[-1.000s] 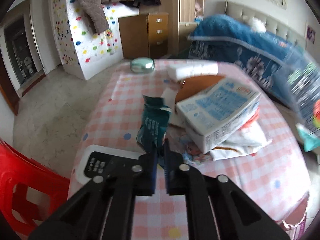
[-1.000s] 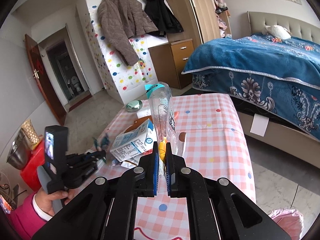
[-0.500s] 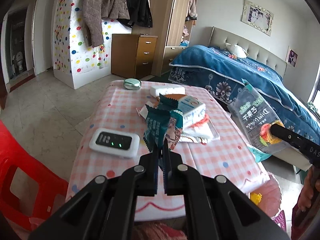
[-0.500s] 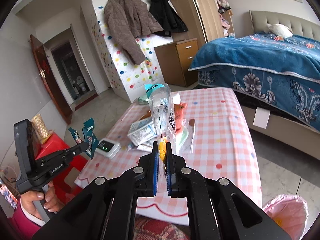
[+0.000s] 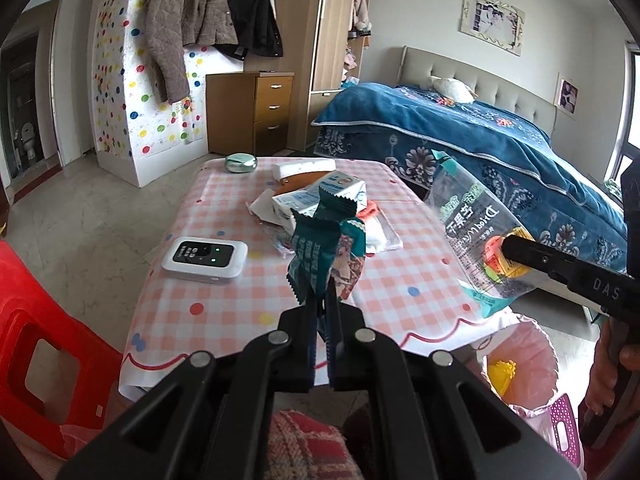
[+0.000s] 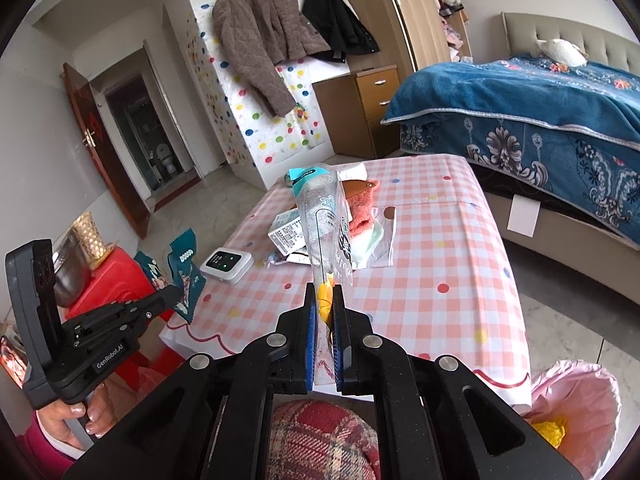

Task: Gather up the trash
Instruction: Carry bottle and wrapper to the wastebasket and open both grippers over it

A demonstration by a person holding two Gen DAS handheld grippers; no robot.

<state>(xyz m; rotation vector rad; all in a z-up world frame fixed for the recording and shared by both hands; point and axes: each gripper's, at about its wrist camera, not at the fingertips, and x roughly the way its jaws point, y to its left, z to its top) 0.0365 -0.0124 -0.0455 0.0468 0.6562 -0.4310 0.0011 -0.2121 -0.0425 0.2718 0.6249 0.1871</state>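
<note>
My left gripper (image 5: 323, 312) pinches crumpled dark-green snack wrappers (image 5: 326, 246) and my right gripper (image 6: 326, 312) pinches a clear printed plastic pouch (image 6: 325, 224), both above the pink-checked desk's (image 6: 432, 264) near edge.

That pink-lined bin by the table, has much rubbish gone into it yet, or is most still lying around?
Little is done: the bin shows only something yellow inside. In hand: the left tongs pinch green wrappers, the right tongs a clear snack bag, both off the table. Left: a carton, papers and packets lie there. The white device is probably no trash.
</note>
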